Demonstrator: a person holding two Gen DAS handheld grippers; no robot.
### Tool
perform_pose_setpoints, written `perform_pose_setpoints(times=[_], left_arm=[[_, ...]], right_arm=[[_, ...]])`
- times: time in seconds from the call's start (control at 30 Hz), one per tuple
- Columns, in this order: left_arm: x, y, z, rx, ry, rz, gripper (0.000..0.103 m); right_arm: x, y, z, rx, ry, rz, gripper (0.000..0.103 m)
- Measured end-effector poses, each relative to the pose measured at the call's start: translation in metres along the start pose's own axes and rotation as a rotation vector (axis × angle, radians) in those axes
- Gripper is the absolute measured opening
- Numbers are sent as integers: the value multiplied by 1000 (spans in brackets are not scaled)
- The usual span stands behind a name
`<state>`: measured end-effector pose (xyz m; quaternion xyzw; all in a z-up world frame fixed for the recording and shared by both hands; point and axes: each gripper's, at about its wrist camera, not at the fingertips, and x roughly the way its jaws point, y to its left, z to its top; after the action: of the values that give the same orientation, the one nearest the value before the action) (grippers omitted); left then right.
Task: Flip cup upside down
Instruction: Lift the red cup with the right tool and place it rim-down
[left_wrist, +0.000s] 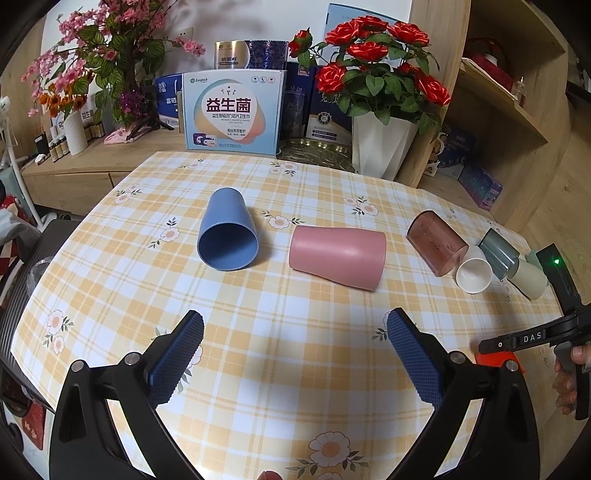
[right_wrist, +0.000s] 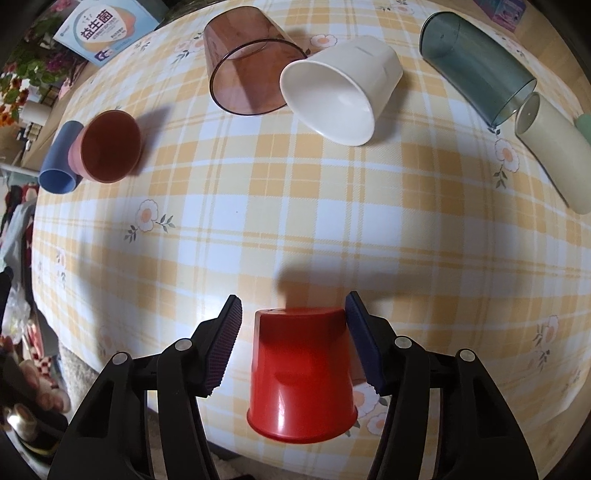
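In the right wrist view a red cup (right_wrist: 301, 373) stands upside down on the checked tablecloth, between the fingers of my right gripper (right_wrist: 293, 341). The jaws are open: the right pad is at the cup's side, the left pad stands clear. My left gripper (left_wrist: 295, 363) is open and empty above the cloth, short of a blue cup (left_wrist: 227, 234) and a pink cup (left_wrist: 338, 256), both lying on their sides. The red cup shows only as a sliver in the left wrist view (left_wrist: 495, 358).
More cups lie on their sides: a brown clear cup (right_wrist: 245, 59), a white cup (right_wrist: 341, 90), a dark green clear cup (right_wrist: 476, 62) and a cream cup (right_wrist: 554, 147). Boxes (left_wrist: 234, 110) and a white vase of red roses (left_wrist: 380, 147) stand behind the table's far edge.
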<state>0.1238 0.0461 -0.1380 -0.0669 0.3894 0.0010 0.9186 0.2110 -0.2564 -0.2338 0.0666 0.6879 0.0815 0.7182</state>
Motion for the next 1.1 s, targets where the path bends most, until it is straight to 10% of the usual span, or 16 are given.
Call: perform_pose_setpoints(times=[1.1], left_arm=[[0,-1,-5,-12,20,-11,97]], right_arm=[[-16,7,-12,-120,-53,-18,49]])
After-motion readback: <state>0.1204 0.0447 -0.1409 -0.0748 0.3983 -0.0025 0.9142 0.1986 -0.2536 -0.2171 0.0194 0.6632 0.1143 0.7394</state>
